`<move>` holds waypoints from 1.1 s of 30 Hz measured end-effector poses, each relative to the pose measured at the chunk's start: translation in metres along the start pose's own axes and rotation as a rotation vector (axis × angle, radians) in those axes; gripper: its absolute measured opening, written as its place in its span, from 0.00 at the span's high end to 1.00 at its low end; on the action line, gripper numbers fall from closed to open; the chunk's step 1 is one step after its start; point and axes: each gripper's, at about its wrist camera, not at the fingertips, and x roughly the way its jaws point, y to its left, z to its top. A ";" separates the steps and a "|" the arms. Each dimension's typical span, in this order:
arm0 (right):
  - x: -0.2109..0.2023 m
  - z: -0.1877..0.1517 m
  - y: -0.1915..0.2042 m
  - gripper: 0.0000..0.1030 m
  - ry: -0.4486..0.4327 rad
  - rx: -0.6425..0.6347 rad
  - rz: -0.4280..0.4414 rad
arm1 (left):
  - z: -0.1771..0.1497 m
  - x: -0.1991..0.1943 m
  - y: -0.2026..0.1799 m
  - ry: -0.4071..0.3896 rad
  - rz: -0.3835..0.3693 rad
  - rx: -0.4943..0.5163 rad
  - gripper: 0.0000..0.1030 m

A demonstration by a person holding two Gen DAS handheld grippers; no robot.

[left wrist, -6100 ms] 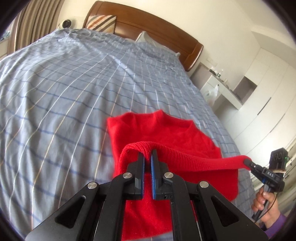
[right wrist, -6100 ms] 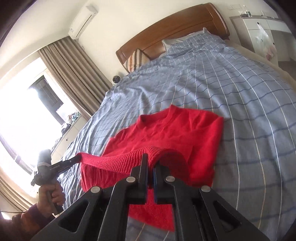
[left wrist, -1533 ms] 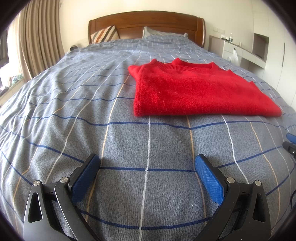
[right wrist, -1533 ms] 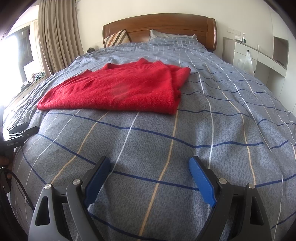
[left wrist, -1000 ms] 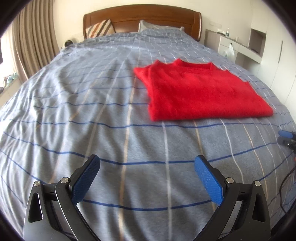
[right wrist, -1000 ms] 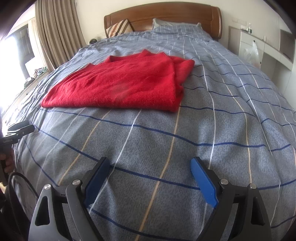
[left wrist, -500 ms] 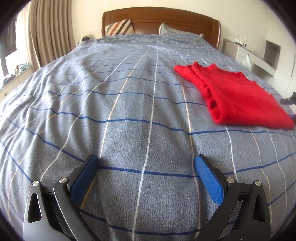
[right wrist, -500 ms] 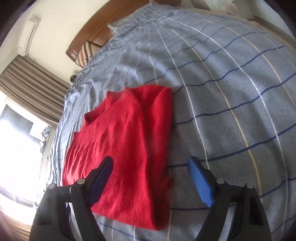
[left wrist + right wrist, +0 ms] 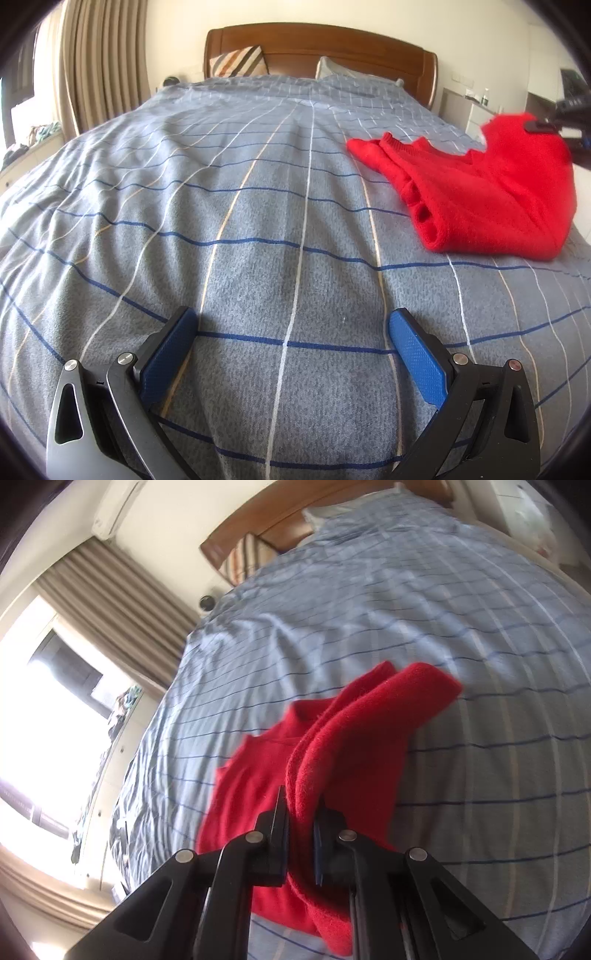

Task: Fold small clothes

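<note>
A folded red sweater (image 9: pixel 491 199) lies on the right side of the blue checked bed cover (image 9: pixel 221 184). In the left wrist view its far right edge is pulled up by my right gripper (image 9: pixel 546 127). The right wrist view shows that gripper (image 9: pixel 301 801) closing its jaws on a thick fold of the red sweater (image 9: pixel 354 738), with the pads pressing the knit and the picture blurred by motion. My left gripper (image 9: pixel 291 321) stands open low over the bare cover, well to the left of the sweater, with nothing between its fingers.
A wooden headboard (image 9: pixel 332 44) with a striped pillow (image 9: pixel 240 61) closes the far end of the bed. Curtains (image 9: pixel 99 74) and a window are on the left, and a white bedside unit (image 9: pixel 476 110) stands at the right.
My right gripper swung over the sweater's right edge, shut on it and lifted that edge off the bed. The left gripper has hardly moved and stays open.
</note>
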 end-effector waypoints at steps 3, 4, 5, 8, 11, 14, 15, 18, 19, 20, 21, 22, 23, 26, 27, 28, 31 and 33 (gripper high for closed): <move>0.041 -0.006 0.049 0.90 0.063 -0.087 0.011 | 0.000 0.000 0.000 0.000 0.000 0.000 0.00; 0.056 -0.010 0.062 0.90 0.083 -0.113 0.002 | 0.000 0.000 0.000 0.000 0.000 0.000 0.00; 0.072 -0.015 0.073 0.90 0.104 -0.130 -0.005 | 0.000 0.000 0.000 0.000 0.000 0.000 0.00; 0.109 -0.030 0.092 0.90 0.145 -0.149 -0.052 | 0.000 0.000 0.001 -0.001 -0.001 0.000 0.00; 0.135 -0.042 0.090 0.74 0.176 -0.093 -0.049 | 0.000 0.000 0.000 -0.001 -0.001 0.000 0.00; 0.139 -0.048 0.085 0.56 0.185 0.016 0.095 | 0.000 0.000 0.001 -0.002 -0.002 -0.001 0.00; 0.136 -0.049 0.084 0.54 0.187 0.047 0.167 | 0.000 -0.001 0.001 -0.003 -0.003 -0.001 0.00; 0.113 -0.044 0.079 0.51 0.166 0.090 0.318 | -0.001 -0.002 0.001 -0.007 -0.006 -0.004 0.01; 0.102 -0.042 0.078 0.46 0.146 0.066 0.314 | -0.001 -0.002 0.001 -0.008 -0.007 -0.004 0.01; 0.092 -0.039 0.079 0.43 0.124 0.022 0.281 | -0.001 -0.002 0.001 -0.008 -0.007 -0.004 0.01; 0.081 -0.038 0.080 0.43 0.107 -0.039 0.218 | -0.001 -0.002 0.001 -0.008 -0.007 -0.004 0.01; 0.074 -0.038 0.082 0.43 0.093 -0.101 0.150 | -0.001 -0.002 0.001 -0.008 -0.006 -0.004 0.01; 0.067 -0.039 0.083 0.43 0.072 -0.149 0.099 | -0.001 -0.002 0.001 -0.008 -0.006 -0.004 0.01; 0.061 -0.053 0.080 0.43 0.053 -0.250 -0.031 | -0.001 -0.002 0.001 -0.007 -0.006 -0.004 0.01; 0.067 -0.061 0.084 0.45 0.071 -0.288 -0.047 | -0.001 -0.002 0.001 -0.007 -0.006 -0.003 0.00; 0.075 -0.070 0.089 0.52 0.093 -0.333 -0.057 | -0.001 -0.002 0.002 -0.007 -0.006 -0.004 0.01; 0.108 -0.105 0.114 0.68 0.148 -0.495 -0.094 | -0.001 -0.002 0.002 -0.006 -0.004 -0.002 0.00; 0.135 -0.127 0.124 0.81 0.195 -0.559 -0.138 | -0.002 -0.003 0.001 -0.006 0.000 -0.001 0.00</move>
